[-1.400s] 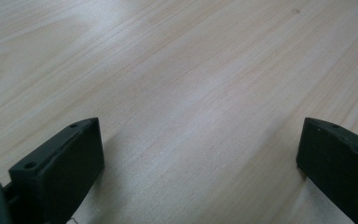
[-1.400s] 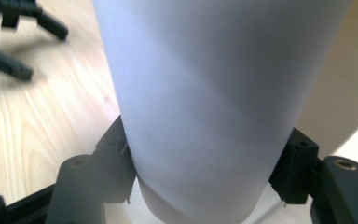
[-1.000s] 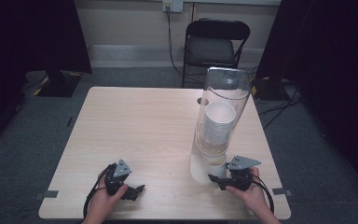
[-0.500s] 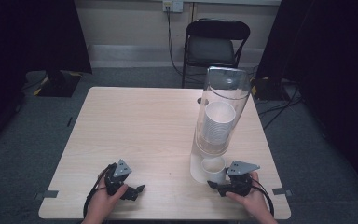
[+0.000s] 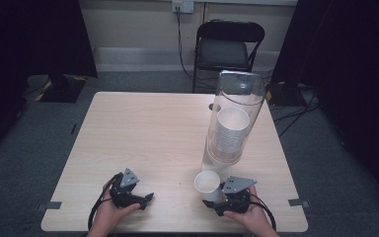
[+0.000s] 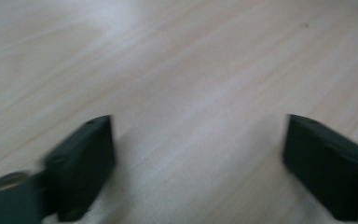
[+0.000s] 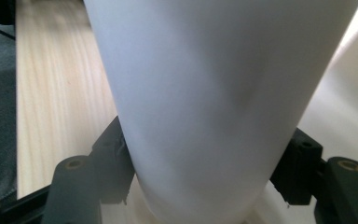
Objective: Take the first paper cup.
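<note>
- Two claws show in the high view: your left gripper (image 5: pixel 147 198) rests low on the table (image 5: pixel 148 133) with nothing between its jaws, and your right gripper (image 5: pixel 208 203) clamps a white paper cup (image 5: pixel 207 184), which stands upright with its mouth up, just ahead of that claw.
- Just beyond the cup stands a tall clear tube (image 5: pixel 235 116) with a stack of cups (image 5: pixel 231 129) inside it.
- In the left gripper view, your jaws stand wide apart over bare wood grain (image 6: pixel 191 93).
- In the right gripper view, both jaws press the cup's (image 7: pixel 205 107) sides, which are dented slightly where you squeeze.
</note>
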